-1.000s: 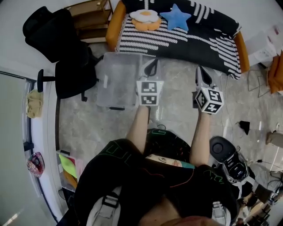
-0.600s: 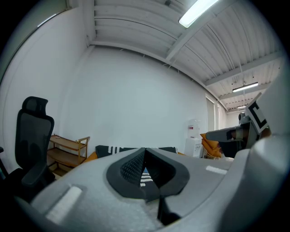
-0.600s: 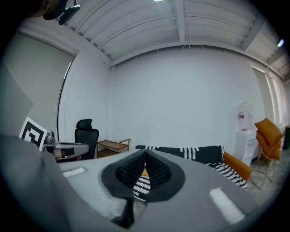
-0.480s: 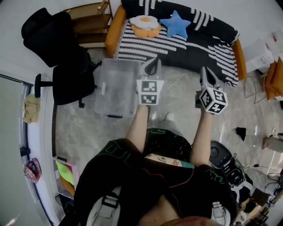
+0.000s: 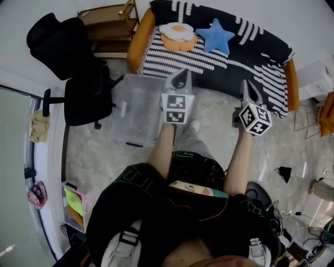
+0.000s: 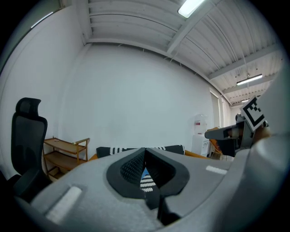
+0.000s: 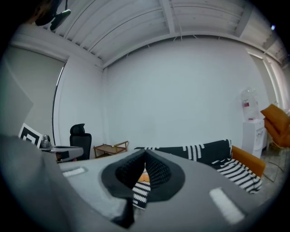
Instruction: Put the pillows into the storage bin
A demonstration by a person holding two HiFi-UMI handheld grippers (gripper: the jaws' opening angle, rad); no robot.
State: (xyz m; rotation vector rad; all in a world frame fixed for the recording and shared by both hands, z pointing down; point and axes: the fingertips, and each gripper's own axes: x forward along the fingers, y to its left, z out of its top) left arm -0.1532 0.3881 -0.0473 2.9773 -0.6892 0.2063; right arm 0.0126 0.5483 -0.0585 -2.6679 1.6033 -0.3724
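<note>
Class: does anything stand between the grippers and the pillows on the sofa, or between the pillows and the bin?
Nothing visible does. The egg pillow and star pillow lie uncovered on the sofa, beyond the left gripper and right gripper. The bin stands just before the sofa.

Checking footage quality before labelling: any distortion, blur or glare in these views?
Head view: strong fisheye bows the sofa, light even, no motion blur. Left gripper view: black corner vignette, ceiling lamp blown out. Right gripper view: same vignette, walls curve, nothing glares.
</note>
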